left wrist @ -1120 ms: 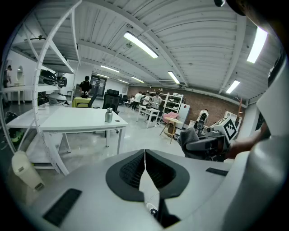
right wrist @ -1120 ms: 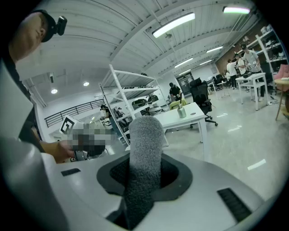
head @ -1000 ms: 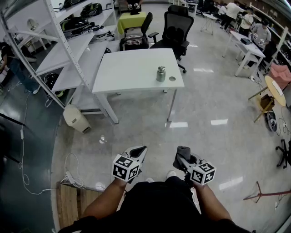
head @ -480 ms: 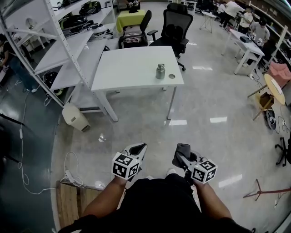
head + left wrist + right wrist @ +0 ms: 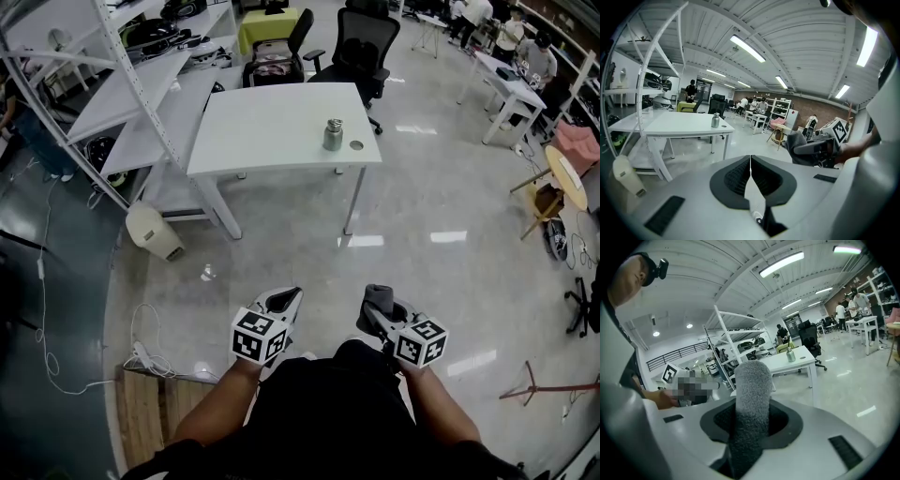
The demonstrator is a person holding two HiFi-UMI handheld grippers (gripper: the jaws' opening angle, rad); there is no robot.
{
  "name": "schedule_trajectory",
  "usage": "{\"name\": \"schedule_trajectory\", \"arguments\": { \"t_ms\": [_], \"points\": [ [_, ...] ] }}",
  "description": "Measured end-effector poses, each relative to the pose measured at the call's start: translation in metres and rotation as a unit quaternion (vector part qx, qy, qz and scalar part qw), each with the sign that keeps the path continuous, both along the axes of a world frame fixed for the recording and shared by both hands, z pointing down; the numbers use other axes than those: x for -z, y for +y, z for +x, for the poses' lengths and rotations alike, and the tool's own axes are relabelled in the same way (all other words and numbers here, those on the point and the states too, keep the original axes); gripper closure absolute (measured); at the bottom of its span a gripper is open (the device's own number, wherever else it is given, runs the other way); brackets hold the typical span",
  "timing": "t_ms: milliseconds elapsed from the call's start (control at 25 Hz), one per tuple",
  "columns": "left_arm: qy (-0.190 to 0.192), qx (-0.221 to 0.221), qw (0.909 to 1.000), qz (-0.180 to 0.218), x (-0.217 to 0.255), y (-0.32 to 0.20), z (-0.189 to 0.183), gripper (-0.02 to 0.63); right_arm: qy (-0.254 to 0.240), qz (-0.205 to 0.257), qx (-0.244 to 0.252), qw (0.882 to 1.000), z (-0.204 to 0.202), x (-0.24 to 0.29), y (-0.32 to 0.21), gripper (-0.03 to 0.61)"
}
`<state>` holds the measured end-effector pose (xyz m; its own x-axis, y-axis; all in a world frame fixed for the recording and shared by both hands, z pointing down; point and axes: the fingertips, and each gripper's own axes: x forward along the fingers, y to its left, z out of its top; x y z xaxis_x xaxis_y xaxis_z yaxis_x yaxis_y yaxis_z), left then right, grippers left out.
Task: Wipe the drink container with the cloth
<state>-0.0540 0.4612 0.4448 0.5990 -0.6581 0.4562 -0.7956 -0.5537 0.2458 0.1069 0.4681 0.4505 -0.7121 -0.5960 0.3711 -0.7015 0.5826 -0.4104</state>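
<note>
**Grey fleecy cloth (image 5: 750,399) pinched, steel drink container (image 5: 333,134) well out of reach**

Grey pile stands up in a thick roll from the right claw (image 5: 380,305), whose jaws press on its lower part. The left claw (image 5: 750,161) is pressed together on nothing. Both hang low in front of the person, well apart from the white rectangular counter (image 5: 262,141).

The container stands upright on that counter, near its front right corner. A small round disc (image 5: 355,145), possibly its lid, lies just beside it on the corner side.

The main risk, as I judge it, comes from that placing. A tall, narrow container so near the counter's edge would probably tip or slide at a sideways rub from the cloth. With the left claw closed, nothing is ready to steady it, so it needs to spread and take hold first.

The disc could be swept off the counter onto the floor by the same stroke. The cloth is gripped only low down, so its free top may fold over and smear rather than wipe. A hard drag could also pull it out of the jaws.
</note>
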Motion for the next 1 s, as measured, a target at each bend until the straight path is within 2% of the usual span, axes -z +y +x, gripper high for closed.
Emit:
{"name": "schedule_trajectory", "arguments": {
  "t_ms": [560, 1000],
  "points": [
    [-0.006, -0.014, 0.9997, -0.020, -0.014, -0.016, 0.004, 0.595, -0.002, -0.022, -0.007, 1.000, -0.003, -0.013, -0.019, 0.466],
    [-0.017, -0.011, 0.9994, -0.030, -0.021, -0.073, 0.001, 0.595, -0.014, -0.024, -0.022, 0.999, 0.000, -0.019, -0.088, 0.466]
  ]
}}
